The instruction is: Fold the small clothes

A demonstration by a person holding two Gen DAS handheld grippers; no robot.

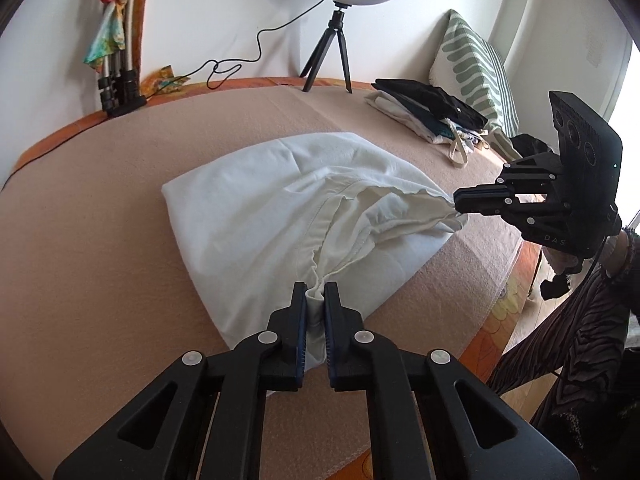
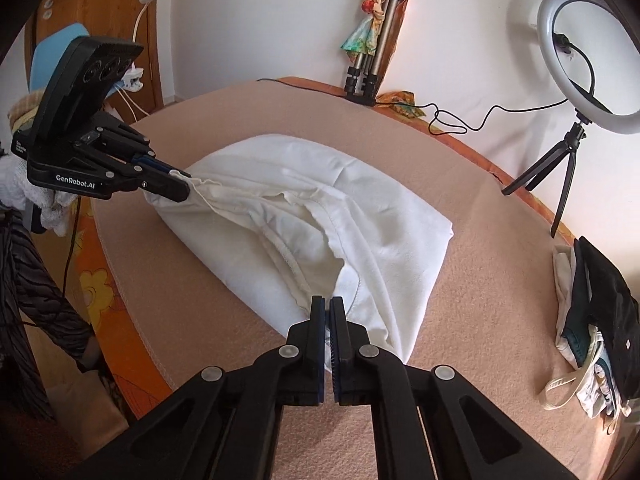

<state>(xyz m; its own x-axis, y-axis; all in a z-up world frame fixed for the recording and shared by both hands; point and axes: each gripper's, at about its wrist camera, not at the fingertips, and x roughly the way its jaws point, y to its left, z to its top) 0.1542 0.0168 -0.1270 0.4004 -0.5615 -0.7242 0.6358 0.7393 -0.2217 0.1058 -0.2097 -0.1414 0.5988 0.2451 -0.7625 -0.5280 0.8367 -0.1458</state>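
Observation:
A white garment [image 1: 256, 204] lies partly folded on the beige blanket [image 1: 100, 240]; it also shows in the right wrist view [image 2: 340, 200]. My left gripper [image 1: 316, 294] is shut on a bunched edge of the garment near me; it shows in the right wrist view [image 2: 182, 184] pinching the garment's left corner. My right gripper [image 2: 329, 308] is shut on the garment's near edge; it shows in the left wrist view [image 1: 458, 202] holding the garment's right corner. The held edge is stretched between the two grippers, a little above the blanket.
A stack of folded clothes [image 1: 432, 114] with a black piece on top lies at the right, also in the right wrist view [image 2: 596, 332]. A ring light on a tripod [image 1: 340, 40] and a folded tripod [image 1: 118, 80] stand at the back. A striped pillow [image 1: 476, 68] leans on the wall.

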